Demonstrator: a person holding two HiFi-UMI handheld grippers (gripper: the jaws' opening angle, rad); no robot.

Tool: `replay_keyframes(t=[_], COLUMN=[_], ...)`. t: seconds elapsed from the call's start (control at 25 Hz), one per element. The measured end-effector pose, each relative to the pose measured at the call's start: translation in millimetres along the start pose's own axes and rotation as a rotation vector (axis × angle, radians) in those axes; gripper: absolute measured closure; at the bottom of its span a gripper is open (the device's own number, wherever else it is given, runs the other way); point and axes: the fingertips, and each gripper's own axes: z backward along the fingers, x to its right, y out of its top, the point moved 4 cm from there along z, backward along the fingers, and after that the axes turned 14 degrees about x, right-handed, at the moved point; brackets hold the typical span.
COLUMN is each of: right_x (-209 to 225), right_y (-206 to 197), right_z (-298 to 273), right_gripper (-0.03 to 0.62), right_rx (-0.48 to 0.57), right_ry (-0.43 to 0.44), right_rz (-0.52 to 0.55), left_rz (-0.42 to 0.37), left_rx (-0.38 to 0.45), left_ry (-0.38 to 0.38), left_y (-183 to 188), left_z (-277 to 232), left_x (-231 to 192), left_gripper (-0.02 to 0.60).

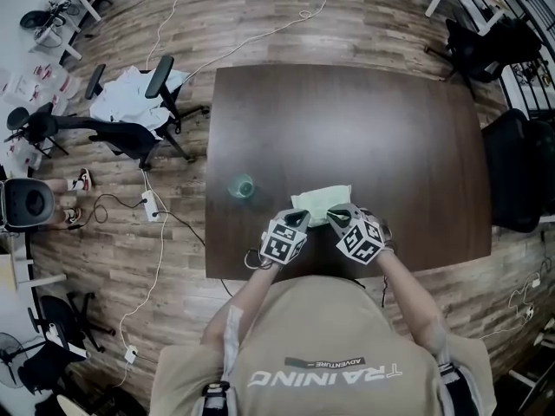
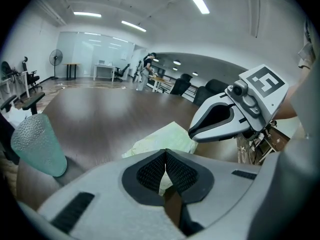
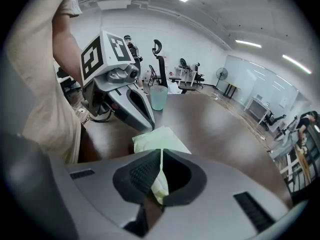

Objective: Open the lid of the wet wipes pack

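Lying before left gripper (image 1: 302, 220), right gripper (image 1: 338, 217): wipes pack (image 1: 319, 199)

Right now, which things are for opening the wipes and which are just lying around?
For the job: wet wipes pack, left gripper, right gripper.
Just lying about: teal cup, office chair, power strip on the floor.
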Motion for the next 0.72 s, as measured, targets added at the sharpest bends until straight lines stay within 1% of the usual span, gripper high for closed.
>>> replay_keyframes(t=[0.12,0.28,0.44,0.56,0.6,0.64,0.68,0.72], right_x=[-1.5,-4.6,-7.9,-7.2,-7.6,-8.6,-10.0,-11.3], right_y=[-2.3,-8.3,-12.6,-13.1,-14.0,-15.2,-16.3,-17.2], right_z=[-2.0,-7.4,-10.3,-12.7,-13.8,-14.9,-16.1,-17.5], right_gripper=[0.577,0.577,0.576,0.576,0.563,0.505,0.469,0.467], right_rx=[-0.038,-0.102,-0.123,-0.137,-0.153,-0.169,-0.182,-0.191], right_ry=[0.026,0.086,0.149,0.166,0.175,0.186,0.195,0.203], right_rz=[0.081,0.203,0.216,0.251,0.274,0.298,0.319,0.336], left_rz=[0.004,-0.023,-0.058,-0.092,-0.100,-0.107,-0.112,-0.117], left_rx=[-0.032,-0.083,-0.137,-0.151,-0.157,-0.166,-0.176,-0.186], left_ry=[-0.016,-0.023,-0.042,-0.046,-0.047,-0.049,-0.052,-0.057], left_y=[-2.9,-8.1,-15.9,-21.4,-23.1,-23.9,-24.0,-23.4], left_z=[-3.7,-7.4,-14.0,-19.2,-20.6,-21.4,-21.8,-21.7], left_x=[1.1,1.2,4.0,2.6,1.4,0.8,0.8,1.2], left_gripper=[0.572,0.572,0.572,0.572,0.572,0.572,0.572,0.572])
